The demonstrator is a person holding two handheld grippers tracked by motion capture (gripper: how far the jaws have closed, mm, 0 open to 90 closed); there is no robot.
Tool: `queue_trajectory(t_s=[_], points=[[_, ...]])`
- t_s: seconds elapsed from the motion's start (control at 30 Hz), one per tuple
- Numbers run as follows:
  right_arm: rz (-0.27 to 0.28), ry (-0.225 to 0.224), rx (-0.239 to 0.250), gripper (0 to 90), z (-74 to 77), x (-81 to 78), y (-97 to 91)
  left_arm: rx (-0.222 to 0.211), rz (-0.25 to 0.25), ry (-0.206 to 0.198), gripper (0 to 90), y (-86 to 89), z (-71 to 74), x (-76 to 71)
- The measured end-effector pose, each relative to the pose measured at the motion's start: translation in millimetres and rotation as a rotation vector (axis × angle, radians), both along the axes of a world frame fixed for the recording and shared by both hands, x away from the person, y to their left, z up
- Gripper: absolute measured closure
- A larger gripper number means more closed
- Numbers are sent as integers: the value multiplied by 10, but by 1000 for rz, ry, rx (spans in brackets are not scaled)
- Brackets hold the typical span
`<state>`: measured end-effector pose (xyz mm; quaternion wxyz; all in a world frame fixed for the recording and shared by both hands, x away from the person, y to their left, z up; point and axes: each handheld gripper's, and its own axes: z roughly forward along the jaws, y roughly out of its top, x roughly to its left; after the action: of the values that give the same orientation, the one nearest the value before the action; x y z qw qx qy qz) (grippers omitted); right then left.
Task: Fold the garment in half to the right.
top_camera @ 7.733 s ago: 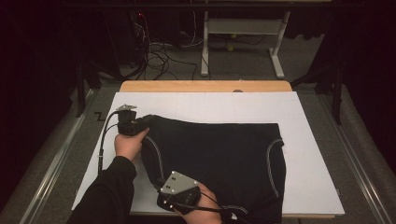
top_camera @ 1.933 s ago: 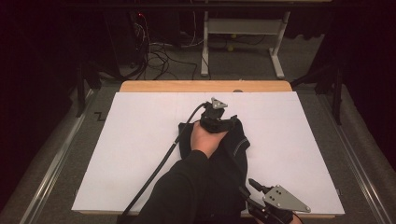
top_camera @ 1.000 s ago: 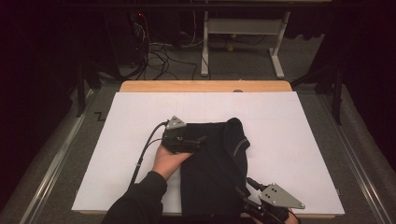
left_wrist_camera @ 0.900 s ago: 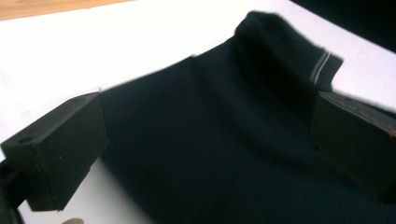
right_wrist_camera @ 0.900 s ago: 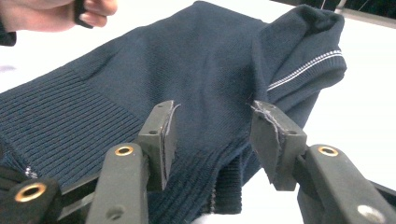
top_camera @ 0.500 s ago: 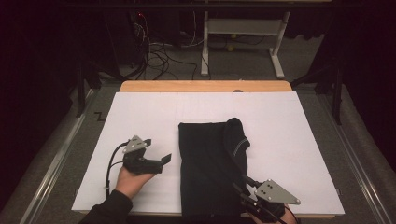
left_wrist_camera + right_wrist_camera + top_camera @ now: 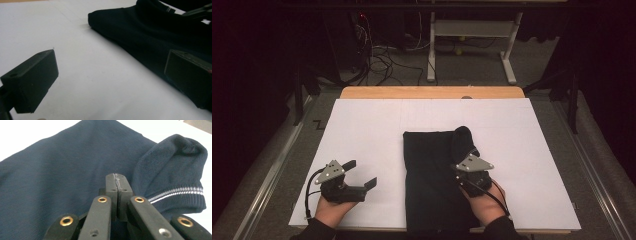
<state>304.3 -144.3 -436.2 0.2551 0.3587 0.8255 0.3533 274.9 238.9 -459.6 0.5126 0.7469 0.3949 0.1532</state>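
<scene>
Since half a second earlier, the left gripper (image 7: 362, 181) has shifted further toward the near left corner of the white table surface (image 7: 362, 130), away from the folded dark navy garment (image 7: 432, 180), while the right gripper (image 7: 466, 159) has advanced from the near edge onto the garment's right half. Its jaws have just been closing

Left gripper: released. In the left gripper view both black jaws stand wide apart with bare white surface between them; nothing is held. The garment (image 7: 150, 32) lies ahead and to the right of this gripper, its folded edge running diagonally behind the right-hand jaw. In the high view the gripper rests low over the table, well apart from the garment's left edge, with its cable looping at the wrist

Right gripper (image 7: 117, 182): clenched. In the right gripper view the two jaws meet face to face with no fabric visibly caught between the pads. The jaw tips sit directly over the knit cloth (image 7: 62, 170). Just beyond and to the right of the tips lies a raised, folded-over ribbed band with pale stripes (image 7: 175, 191), touching or nearly touching the jaw side; contact cannot be confirmed

Garment position: folded into a long rectangle, under and ahead of the right gripper, extending back to the table's near edge beside the right hand (image 7: 484, 210)
</scene>
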Motion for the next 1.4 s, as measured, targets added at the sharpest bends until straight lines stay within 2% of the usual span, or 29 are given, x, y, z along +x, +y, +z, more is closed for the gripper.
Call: queue_trajectory(t_s=[0.03,0.13,0.3,0.37,0.53,0.73,0.83,0.97,1.07,1.17,1.33,1.4], points=[[-16,9,-14,900,-9,60,14,-1,-4,-3,0,-1,1,-6],[-61,24,-16,900,-41,170,-23,6,-6,-1,0,7,-10,-11],[-143,27,0,900,-120,249,-248,24,3,4,0,33,-47,13],[-178,31,18,900,-167,249,-375,37,9,7,0,33,-67,31],[-224,19,59,896,-251,207,-645,56,24,10,0,33,-102,62],[-251,-17,134,862,-230,59,-979,53,25,-1,0,23,-103,50],[-245,-52,186,767,-209,-62,-1160,54,28,2,0,33,-115,55],[-249,-70,246,619,-218,-193,-1342,53,35,7,0,50,-130,57],[-222,-94,295,498,-234,-293,-1461,54,39,3,0,57,-128,54],[-186,-134,338,374,-232,-374,-1524,56,41,-1,0,61,-126,50],[-144,-184,361,188,-200,-443,-1518,54,45,-4,0,68,-121,42],[-139,-198,371,144,-186,-454,-1502,52,48,-10,0,77,-111,36]])
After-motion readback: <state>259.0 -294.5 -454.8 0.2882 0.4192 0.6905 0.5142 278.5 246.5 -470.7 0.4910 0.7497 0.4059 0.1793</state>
